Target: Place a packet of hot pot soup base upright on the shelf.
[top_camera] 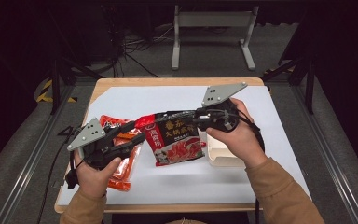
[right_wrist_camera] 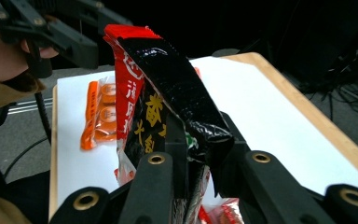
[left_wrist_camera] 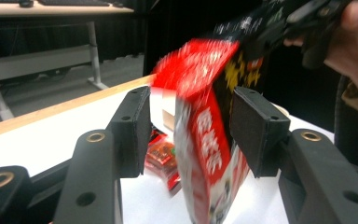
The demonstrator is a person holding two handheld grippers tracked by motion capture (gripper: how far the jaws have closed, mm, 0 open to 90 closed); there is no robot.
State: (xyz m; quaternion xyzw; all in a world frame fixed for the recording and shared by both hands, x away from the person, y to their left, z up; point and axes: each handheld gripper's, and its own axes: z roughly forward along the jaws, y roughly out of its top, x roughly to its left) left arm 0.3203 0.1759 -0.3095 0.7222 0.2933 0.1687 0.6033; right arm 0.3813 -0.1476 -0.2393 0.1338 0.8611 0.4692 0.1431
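A black and red snack bag [top_camera: 177, 137] hangs lifted over the white table cover [top_camera: 168, 98]. My right gripper [top_camera: 198, 116] is shut on its right end; in the right gripper view the jaws [right_wrist_camera: 200, 154] pinch the crumpled black film of the bag [right_wrist_camera: 168, 79]. My left gripper [top_camera: 140, 133] stands at the bag's left end. In the left gripper view its jaws [left_wrist_camera: 198, 126] are open with the blurred bag [left_wrist_camera: 205, 140] between the pads, a gap showing on the left side.
An orange packet [top_camera: 121, 158] lies on the cover under the left gripper and also appears in the right gripper view [right_wrist_camera: 100, 116]. A white tub [top_camera: 221, 149] sits under the right hand. The wooden table edge [top_camera: 177, 81] borders the cover.
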